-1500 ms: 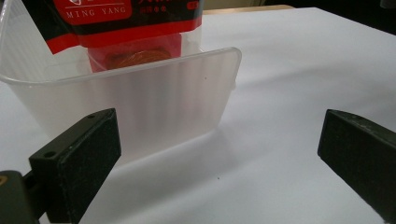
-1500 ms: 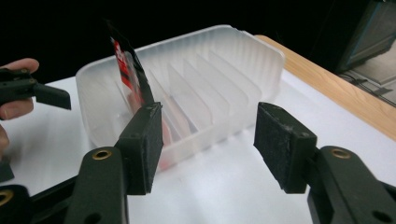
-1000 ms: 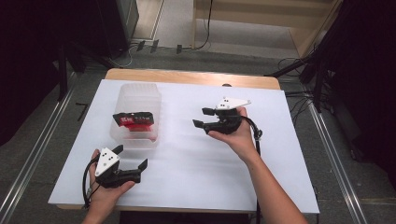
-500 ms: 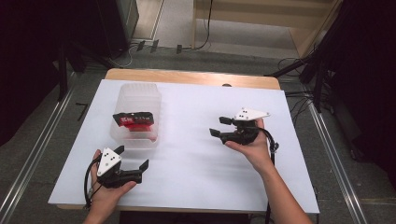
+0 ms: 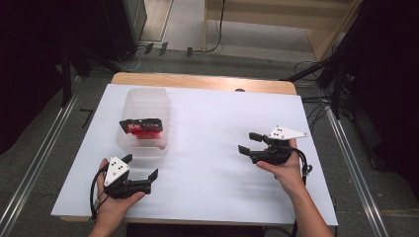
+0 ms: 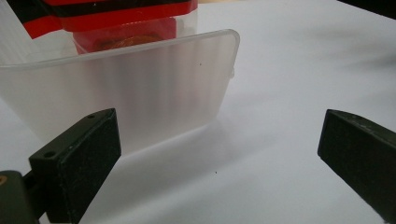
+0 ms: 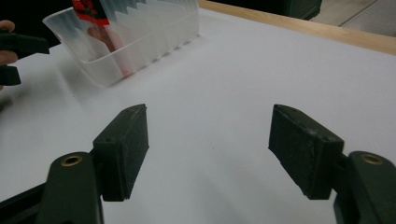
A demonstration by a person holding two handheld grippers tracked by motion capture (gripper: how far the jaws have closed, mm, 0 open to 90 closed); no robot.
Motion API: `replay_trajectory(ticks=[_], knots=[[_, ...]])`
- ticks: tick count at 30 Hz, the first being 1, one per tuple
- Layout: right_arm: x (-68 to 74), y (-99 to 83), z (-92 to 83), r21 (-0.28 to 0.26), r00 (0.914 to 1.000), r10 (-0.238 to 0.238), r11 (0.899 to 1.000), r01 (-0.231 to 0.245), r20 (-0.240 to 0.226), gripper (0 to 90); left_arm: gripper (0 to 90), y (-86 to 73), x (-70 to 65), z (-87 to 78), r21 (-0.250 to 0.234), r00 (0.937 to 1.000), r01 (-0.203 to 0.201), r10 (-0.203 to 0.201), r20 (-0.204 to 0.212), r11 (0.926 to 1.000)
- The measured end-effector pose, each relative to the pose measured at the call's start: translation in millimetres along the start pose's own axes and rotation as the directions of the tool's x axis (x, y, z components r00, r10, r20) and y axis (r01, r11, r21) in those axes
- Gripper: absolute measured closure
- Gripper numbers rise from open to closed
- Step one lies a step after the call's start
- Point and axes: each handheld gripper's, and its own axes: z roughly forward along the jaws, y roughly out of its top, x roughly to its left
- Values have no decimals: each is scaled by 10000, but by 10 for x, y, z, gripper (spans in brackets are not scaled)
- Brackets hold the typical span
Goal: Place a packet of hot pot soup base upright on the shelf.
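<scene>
Packet (image 5: 142, 128) sits in the bin (image 5: 146, 148), counter's left side, mid-depth. Left gripper (image 5: 141, 174) near front-left corner, just in front of the bin, fingers open, empty. Right gripper (image 5: 249, 143) near right edge, fingers just opening, nothing between them.

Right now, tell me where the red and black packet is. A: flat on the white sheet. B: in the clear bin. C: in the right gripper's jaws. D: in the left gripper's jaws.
B: the packet stands inside the clear bin, while the right gripper and the left gripper are both open with nothing between their jaws.
</scene>
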Motion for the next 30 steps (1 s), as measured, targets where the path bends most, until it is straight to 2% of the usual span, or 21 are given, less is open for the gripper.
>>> replay_trajectory(ticks=[2,4,7,16,19,24,30], knots=[[-12,-42,-62,18,9998,23,10000,-24,209,273,0,-2,-1,2,-3,10000,37,-37,0,10000],[-40,-109,-151,-137,9990,253,9996,-248,362,259,0,-4,0,5,2,10000,35,-35,-24,10000],[-48,-154,-214,-257,9986,401,9989,-392,346,255,0,-6,2,9,0,10000,34,-34,-19,10000],[-67,-411,-496,-220,9934,632,9979,-613,962,218,0,-5,10,5,3,9999,53,-53,-113,10000],[-115,-551,-640,-283,9878,977,9951,-950,1212,211,0,1,23,-9,-21,9999,41,-41,-150,10000],[-153,-679,-794,-457,9804,1390,9899,-1339,1399,194,0,3,63,-14,-59,9996,108,-110,-254,9999],[-208,-854,-1005,-421,9693,1597,9871,-1545,1869,185,0,-7,128,-15,-51,9991,167,-169,-384,9998]])
